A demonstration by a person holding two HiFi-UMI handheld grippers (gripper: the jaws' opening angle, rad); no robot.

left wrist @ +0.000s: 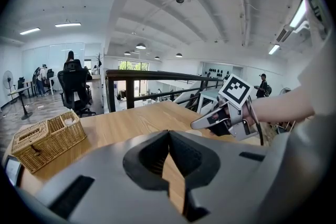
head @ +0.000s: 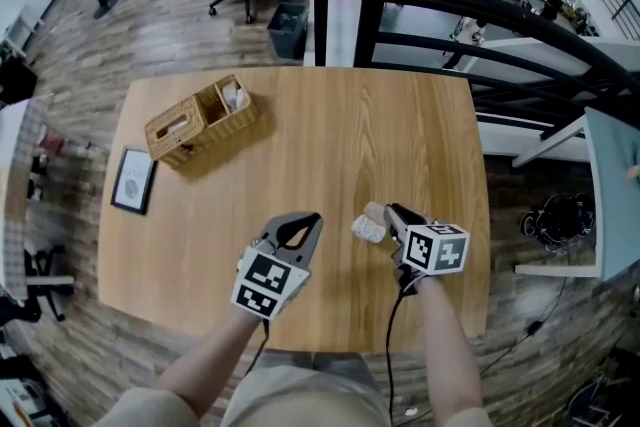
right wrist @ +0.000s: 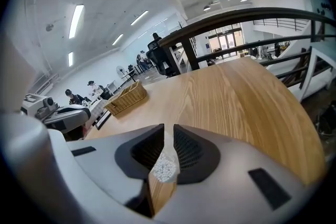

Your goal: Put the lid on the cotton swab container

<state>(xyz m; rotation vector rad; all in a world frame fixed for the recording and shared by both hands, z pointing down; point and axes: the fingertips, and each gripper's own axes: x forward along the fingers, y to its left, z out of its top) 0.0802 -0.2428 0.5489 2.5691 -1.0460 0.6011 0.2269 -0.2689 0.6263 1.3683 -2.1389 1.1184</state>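
Wooden table (head: 200, 245) | my right gripper (head: 392, 213) pinches clear plastic cotton swab container (head: 368, 228) | left gripper (head: 312, 220) closed, empty | risk: one-sided pinch tips it, spilling swabs.

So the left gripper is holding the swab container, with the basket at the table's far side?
No: the right gripper holds the container, as the right gripper view shows. The left gripper is shut, empty. The basket is at the table's far side.

The left forearm (head: 213, 362) and right forearm (head: 446, 347) reach forward side by side. The left gripper (head: 305, 225) tilts gently downward, jaws closed tip to tip on nothing. The right gripper (head: 392, 214) tilts more steeply, its jaws nearly together, clamping the cotton swab container (right wrist: 164, 167).
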